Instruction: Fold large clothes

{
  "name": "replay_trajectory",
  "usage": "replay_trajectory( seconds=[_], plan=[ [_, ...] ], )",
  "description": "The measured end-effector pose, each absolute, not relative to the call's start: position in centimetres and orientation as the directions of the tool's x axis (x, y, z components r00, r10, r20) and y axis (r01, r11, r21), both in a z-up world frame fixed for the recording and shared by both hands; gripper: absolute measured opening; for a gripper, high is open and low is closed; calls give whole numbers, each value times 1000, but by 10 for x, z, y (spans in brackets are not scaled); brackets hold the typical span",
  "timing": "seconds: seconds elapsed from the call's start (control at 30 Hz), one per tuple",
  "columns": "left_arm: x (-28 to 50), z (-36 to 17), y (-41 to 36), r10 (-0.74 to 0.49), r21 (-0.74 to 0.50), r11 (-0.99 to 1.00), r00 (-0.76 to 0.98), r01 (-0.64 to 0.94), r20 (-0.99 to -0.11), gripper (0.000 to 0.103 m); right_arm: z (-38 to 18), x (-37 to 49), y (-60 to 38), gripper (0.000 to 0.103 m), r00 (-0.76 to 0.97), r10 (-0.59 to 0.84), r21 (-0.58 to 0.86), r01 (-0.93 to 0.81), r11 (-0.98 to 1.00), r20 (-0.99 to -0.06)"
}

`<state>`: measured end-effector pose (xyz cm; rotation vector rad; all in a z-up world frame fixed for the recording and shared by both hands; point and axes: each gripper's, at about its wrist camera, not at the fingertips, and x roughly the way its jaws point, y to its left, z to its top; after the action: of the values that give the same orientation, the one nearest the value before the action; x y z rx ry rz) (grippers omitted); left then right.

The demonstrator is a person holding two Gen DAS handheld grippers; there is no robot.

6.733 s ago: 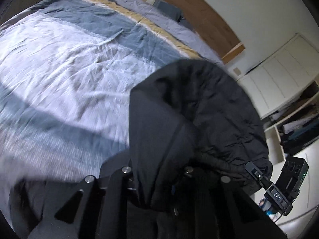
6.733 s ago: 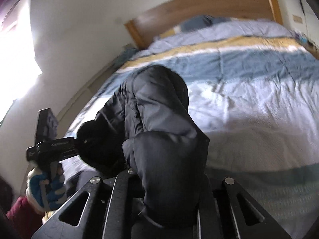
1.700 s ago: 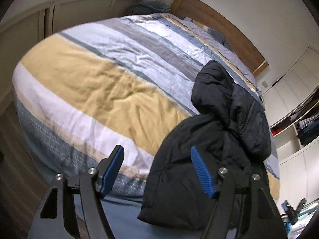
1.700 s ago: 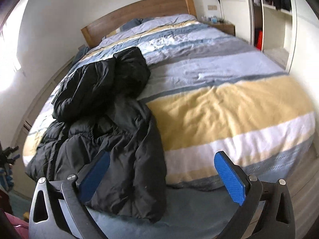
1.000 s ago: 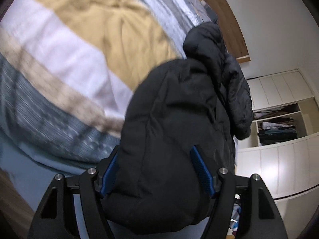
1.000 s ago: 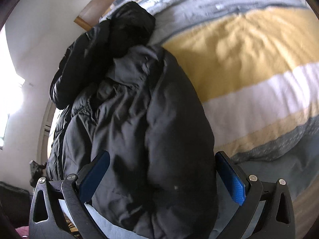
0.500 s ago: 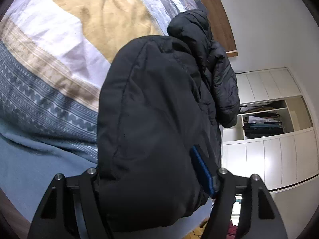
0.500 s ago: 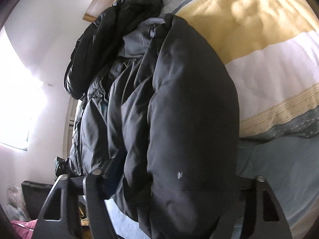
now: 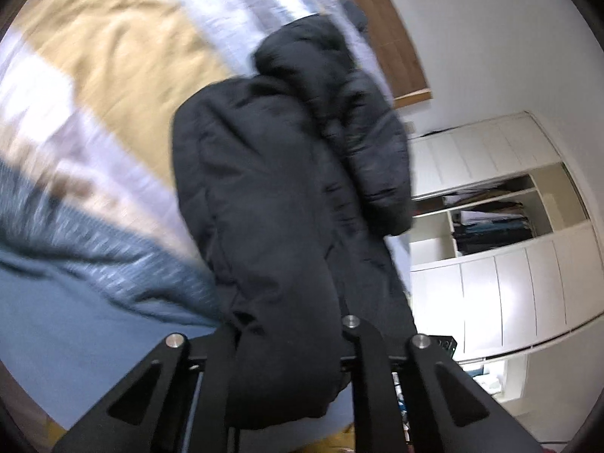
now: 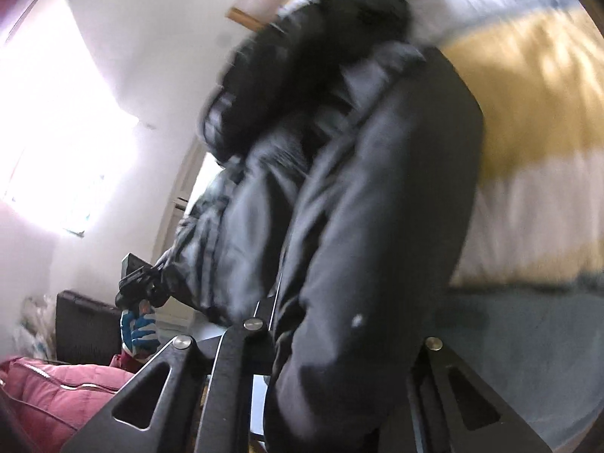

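Both grippers are clamped tight on the black puffy coat point(image 9: 271, 204). Left gripper point(image 9: 287, 355) pinches the bottom edge of the coat between its black fingers, and the fat cloth hides the pads. Right gripper point(image 10: 332, 358) pinches the same bottom end from the other side.

From the grippers the coat runs up and away onto the bed point(image 9: 113, 60). Its hood end point(image 9: 305, 49) lies farther up the bed, toward the wooden headboard point(image 9: 392, 37). The bed cover has wide stripes: yellow, white, grey-blue and light blue. A plain blue sheet point(image 9: 75, 324) hangs down the side of the bed, near the grippers.

In the left view, white cupboards point(image 9: 502, 287) stand by the wall, and an open shelf point(image 9: 490, 222) holds folded things. In the right view, a bright window point(image 10: 56, 151) glows on the white wall. Something pink and soft point(image 10: 56, 392) sits low in the corner. A gloved hand point(image 10: 137, 330) in blue and white holds the other gripper there. The pictures are blurry.
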<state>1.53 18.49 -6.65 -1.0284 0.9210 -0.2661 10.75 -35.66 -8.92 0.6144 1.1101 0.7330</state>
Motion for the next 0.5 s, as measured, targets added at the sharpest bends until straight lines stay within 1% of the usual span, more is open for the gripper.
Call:
replay_trajectory(
  seconds=[0.17,0.2,0.23,0.27,0.3,0.4,0.43,0.5],
  plan=[
    [33,-2,183,-587,-845,523,673,-108,-450,11,-36,125,-366,13,358,801,754,-300,585,-480],
    [37,9,183,-591,-853,514,685,-88,-426,11,-27,128,-369,13,375,807,757,-314,573,-455],
    [43,22,186,-597,-868,493,702,-62,-389,11,-16,134,-374,13,399,820,771,-327,546,-411],
    [47,28,188,-601,-880,472,712,-49,-363,11,-11,138,-378,13,413,830,785,-335,522,-376],
    [55,36,193,-609,-903,429,728,-29,-313,11,-3,145,-383,13,431,840,802,-342,489,-329],
    [78,46,207,-611,-944,330,757,-22,-231,11,10,170,-389,13,469,855,847,-342,408,-222],
    [91,48,215,-605,-959,282,771,-29,-201,11,12,177,-390,13,477,856,857,-340,388,-199],
    [111,51,223,-592,-974,220,788,-44,-170,12,19,197,-389,13,491,857,874,-335,350,-155]
  ],
)
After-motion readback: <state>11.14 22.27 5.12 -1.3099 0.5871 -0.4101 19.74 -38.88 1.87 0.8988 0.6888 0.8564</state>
